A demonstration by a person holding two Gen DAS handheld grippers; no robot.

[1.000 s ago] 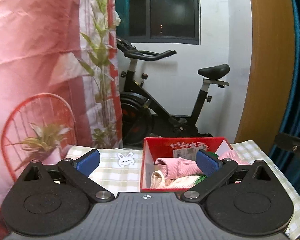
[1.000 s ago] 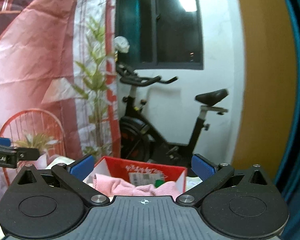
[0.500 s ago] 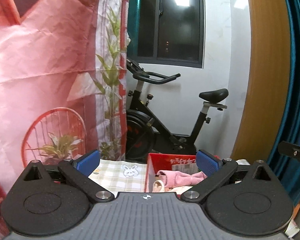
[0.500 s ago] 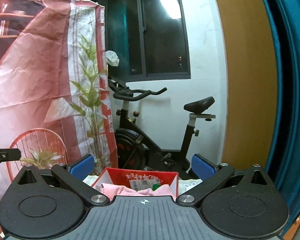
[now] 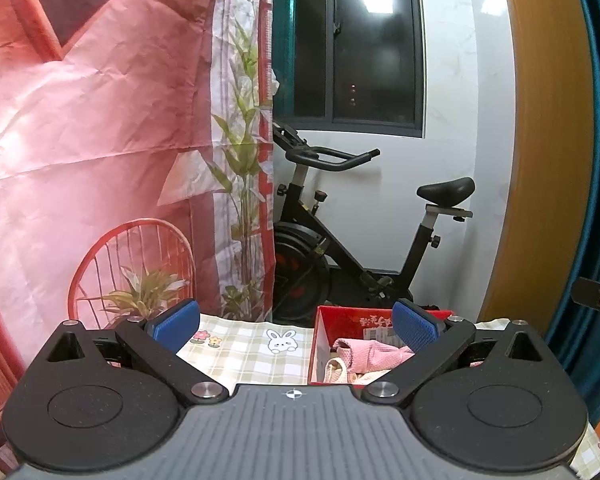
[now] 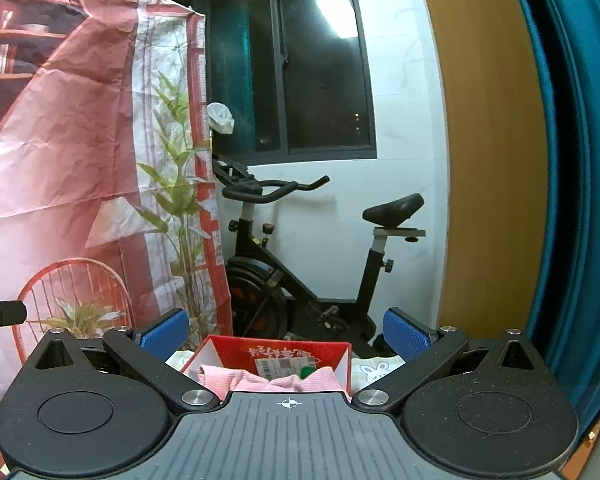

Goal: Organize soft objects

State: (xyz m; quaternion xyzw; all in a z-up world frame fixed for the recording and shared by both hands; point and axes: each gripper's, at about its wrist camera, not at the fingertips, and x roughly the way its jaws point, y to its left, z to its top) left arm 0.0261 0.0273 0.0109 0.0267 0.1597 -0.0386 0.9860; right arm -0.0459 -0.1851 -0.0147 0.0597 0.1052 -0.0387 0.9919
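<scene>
A red box [image 5: 340, 322] stands on a checked tablecloth [image 5: 252, 356] and holds pink cloths [image 5: 370, 358] and a cream cloth [image 5: 336, 372]. It also shows in the right wrist view [image 6: 276, 354], with pink cloth [image 6: 260, 380] inside. My left gripper [image 5: 296, 320] is open and empty, held back from and above the box. My right gripper [image 6: 286, 330] is open and empty, raised in front of the box.
An exercise bike [image 5: 340, 248] stands behind the table against a white wall. A pink printed backdrop [image 5: 100, 140] hangs on the left. A wooden panel [image 5: 540, 160] and a blue curtain [image 6: 572, 160] are on the right.
Both grippers have drawn back and tilted upward; the box now sits lower and smaller in both views. Both stayed open and empty.
</scene>
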